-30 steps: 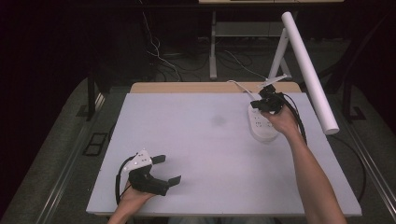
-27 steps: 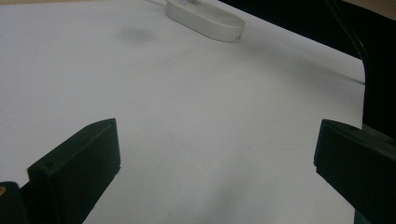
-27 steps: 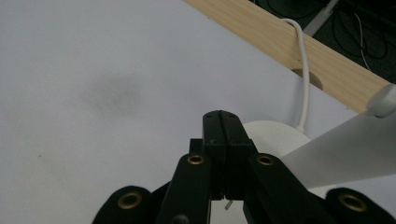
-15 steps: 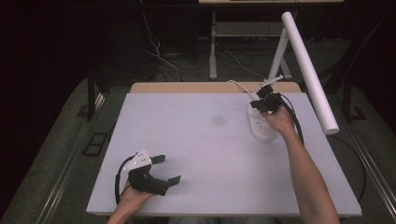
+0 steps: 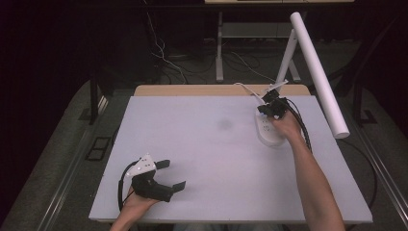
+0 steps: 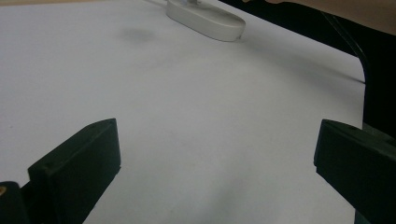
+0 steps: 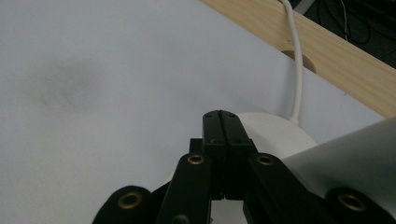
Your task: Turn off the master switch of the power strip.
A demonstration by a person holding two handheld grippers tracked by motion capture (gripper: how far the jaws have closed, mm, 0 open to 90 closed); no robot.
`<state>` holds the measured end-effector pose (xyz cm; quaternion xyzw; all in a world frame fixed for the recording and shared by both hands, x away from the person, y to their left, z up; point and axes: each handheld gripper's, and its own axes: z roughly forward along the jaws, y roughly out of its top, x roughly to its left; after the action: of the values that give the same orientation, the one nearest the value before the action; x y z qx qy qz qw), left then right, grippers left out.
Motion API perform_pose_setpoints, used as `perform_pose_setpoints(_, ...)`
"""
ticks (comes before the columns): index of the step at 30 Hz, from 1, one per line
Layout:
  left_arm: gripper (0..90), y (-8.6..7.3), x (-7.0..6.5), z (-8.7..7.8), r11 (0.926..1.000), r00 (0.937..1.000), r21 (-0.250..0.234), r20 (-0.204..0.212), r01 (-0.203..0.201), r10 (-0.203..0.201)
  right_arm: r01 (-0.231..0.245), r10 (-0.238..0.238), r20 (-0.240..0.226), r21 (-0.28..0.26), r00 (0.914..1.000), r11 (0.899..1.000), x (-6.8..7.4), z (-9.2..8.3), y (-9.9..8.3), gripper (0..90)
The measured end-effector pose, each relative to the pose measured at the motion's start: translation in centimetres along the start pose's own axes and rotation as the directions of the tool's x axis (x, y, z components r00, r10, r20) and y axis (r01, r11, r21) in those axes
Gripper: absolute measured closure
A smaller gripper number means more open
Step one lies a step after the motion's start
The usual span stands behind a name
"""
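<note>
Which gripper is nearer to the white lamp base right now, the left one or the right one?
Right. The right gripper sits over the lamp base at the table's far right, jaws shut. The left gripper rests at the near left edge, far from it, jaws open.

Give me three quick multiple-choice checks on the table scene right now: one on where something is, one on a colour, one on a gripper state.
1. Where does the power strip lie on the table?
A. far right part
B. near left corner
C. dead centre

2. What colour is the cable running off the power strip?
A. red
B. white
C. blue

3. How do the jaws of the right gripper stand?
A. wide open
B. closed together
C. clamped on a cup

Answers: 1 A, the high view shows it by the right hand at the far side. 2 B, the right gripper view shows a white cord. 3 B, its jaws meet with no gap.
</note>
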<state>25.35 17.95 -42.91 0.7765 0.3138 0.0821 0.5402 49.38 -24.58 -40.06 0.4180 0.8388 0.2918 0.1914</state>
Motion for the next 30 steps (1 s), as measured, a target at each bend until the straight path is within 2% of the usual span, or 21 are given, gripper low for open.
perform_pose_setpoints(9, 0.0, 0.0, 0.0, 0.0, 1.0, 1.0, -0.001, -0.003, 0.0, 0.0, 0.023, -0.023, 0.027, 0.017, 0.9994, 1.0, 0.4, 0.8, -0.1, 89.1)
perform_pose_setpoints(11, 0.0, 0.0, 0.0, 0.0, 1.0, 1.0, -0.001, -0.003, 0.0, 0.0, 0.043, -0.045, 0.061, 0.029, 0.9972, 0.999, 0.6, 1.0, -0.1, 89.1)
perform_pose_setpoints(21, 0.0, 0.0, -0.1, 0.0, 1.0, 1.0, 0.004, -0.003, -0.004, 0.004, 0.078, -0.087, 0.131, 0.072, 0.9876, 0.994, 1.3, 1.4, -0.1, 89.2)
perform_pose_setpoints(24, 0.0, 0.0, -0.1, 0.0, 1.0, 1.0, 0.005, 0.0, -0.005, 0.005, 0.062, -0.071, 0.119, 0.075, 0.9904, 0.995, 1.2, 1.6, -0.2, 89.4)
perform_pose_setpoints(30, 0.0, -0.1, -0.3, 0.2, 0.9999, 0.9999, 0.009, 0.005, -0.013, 0.013, 0.049, -0.058, 0.123, 0.071, 0.9907, 0.996, 1.2, 1.6, -0.2, 89.5)
